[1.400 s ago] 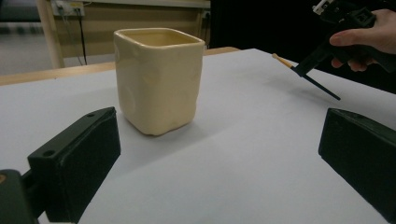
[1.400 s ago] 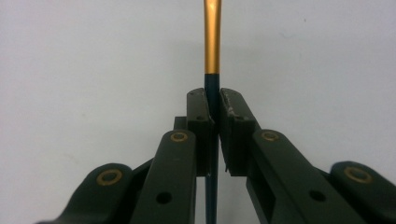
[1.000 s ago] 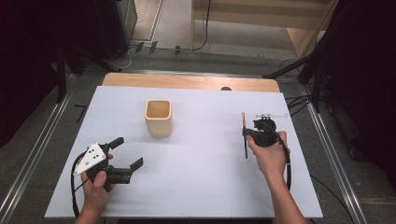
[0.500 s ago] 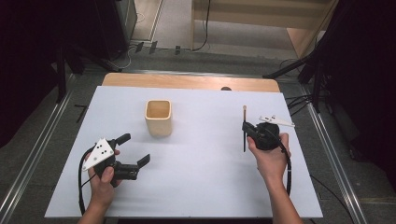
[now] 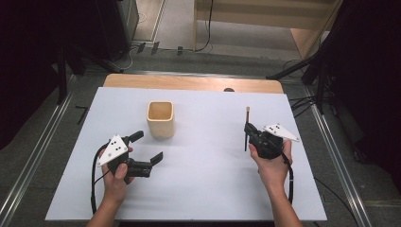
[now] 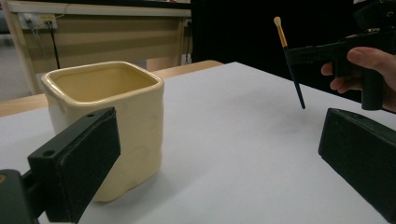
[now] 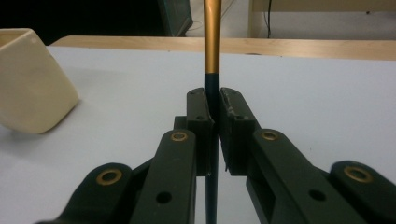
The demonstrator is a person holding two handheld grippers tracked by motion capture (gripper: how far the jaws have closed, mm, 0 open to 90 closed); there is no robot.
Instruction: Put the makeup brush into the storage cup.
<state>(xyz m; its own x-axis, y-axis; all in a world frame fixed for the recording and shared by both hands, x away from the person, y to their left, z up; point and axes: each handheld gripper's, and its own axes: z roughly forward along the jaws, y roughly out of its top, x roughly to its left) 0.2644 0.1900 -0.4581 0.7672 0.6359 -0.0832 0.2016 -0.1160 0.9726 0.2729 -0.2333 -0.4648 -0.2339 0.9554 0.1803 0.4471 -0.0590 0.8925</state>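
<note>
Now carrying a brush (image 5: 246, 128) toward the cup (image 5: 161, 119), by the look of it. Right claw (image 5: 247, 130) pinched on the dark handle, brush upright and clear of the bench (image 5: 208, 189), tip up, well right of the cup; seen close in the right gripper view with the handle (image 7: 212, 88) squeezed between both pads. Left claw (image 5: 147, 147) spread wide and holding nothing, hovering just near of the cup, pads (image 6: 74, 163) either side of open space in the left gripper view, cup (image 6: 105, 126) close to the left pad and not touched. Cup standing upright, left of the bench's middle, mouth open and seemingly vacant. Judged step: transport, with insertion yet to come. Next calls for swinging the brush leftward over the cup mouth, keeping it near vertical, lowering the handle end inside, then loosening the pinch. Possibly also calls for steadying the cup with the left claw, since a nudge on the rim could tip it.
</note>
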